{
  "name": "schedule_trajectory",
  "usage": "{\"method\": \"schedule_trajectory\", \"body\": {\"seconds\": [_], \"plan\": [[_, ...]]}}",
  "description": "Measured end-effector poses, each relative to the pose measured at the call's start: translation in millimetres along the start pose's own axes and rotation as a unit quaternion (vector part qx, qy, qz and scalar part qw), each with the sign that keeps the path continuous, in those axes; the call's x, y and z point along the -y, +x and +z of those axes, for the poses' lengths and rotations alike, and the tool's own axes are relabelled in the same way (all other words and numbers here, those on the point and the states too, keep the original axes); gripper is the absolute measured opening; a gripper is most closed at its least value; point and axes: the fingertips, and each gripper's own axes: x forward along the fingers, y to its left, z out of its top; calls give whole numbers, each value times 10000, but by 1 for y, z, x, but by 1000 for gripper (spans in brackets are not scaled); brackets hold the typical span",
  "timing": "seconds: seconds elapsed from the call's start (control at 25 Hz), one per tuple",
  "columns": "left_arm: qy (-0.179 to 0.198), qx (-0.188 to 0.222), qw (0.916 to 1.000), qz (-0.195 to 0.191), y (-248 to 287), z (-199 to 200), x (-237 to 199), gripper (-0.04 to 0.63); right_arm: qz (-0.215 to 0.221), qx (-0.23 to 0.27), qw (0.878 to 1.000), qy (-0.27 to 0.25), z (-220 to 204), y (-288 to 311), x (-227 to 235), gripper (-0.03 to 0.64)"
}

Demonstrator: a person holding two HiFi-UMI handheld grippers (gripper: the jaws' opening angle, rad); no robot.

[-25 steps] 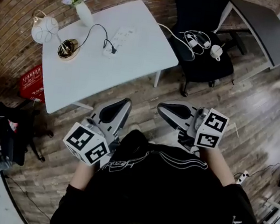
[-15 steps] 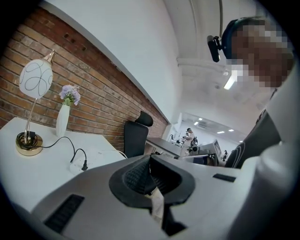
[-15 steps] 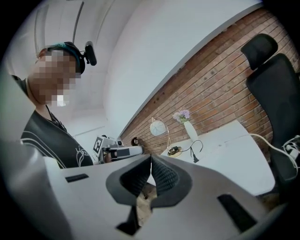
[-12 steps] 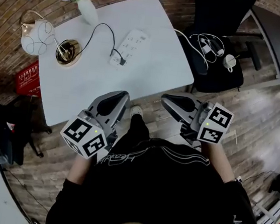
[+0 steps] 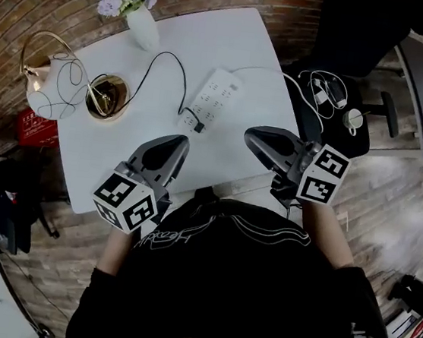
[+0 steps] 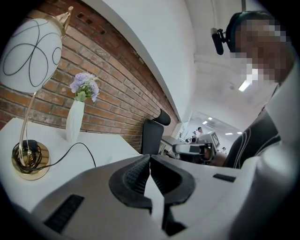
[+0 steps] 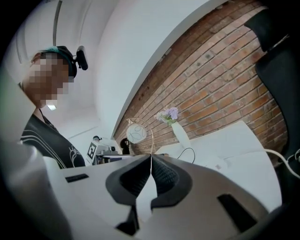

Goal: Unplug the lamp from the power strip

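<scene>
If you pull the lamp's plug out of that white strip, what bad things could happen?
1. Nothing holds the power strip down on the table, so pulling the plug might just drag the whole strip along.
2. The black cord runs back to the lamp; yanking it could topple the lamp, maybe into the flower vase nearby.

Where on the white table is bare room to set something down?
Free: the far part between the vase and the power strip, and the near edge below the lamp base. Crowded: the middle, where the black cord crosses.
</scene>
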Motion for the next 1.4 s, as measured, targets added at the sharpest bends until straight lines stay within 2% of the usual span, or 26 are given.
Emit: {"method": "schedule_trajectory", "body": {"seconds": [0.08,0.16,0.32,0.56,0.76,0.96,1.12,1.4], "plan": [[-55,-40,9999,96,5,-2,-11,5,-45,-146,9999,-19,-1,10,18,-3],[-126,-73,9997,217,10,-6,-18,5,-207,-407,9984,-338,-4,18,38,-3],[-389,-142,9975,568,18,-25,-33,5,-477,-1069,9855,-1232,-20,36,71,-3],[-643,-115,9937,915,31,-52,-50,5,-477,-1602,9678,-1882,-48,65,116,-3],[-391,-190,9928,1113,48,-77,-61,5,-275,-1847,9536,-2362,-70,86,141,-3],[0,-235,9908,1329,59,-94,-69,5,-203,-1983,9500,-2405,-88,102,162,-3],[2,-229,9898,1407,63,-103,-72,5,-214,-2087,9494,-2338,-97,108,173,-3],[64,-240,9882,1511,65,-110,-76,5,-110,-2041,9446,-2568,-101,110,177,-3]]}}
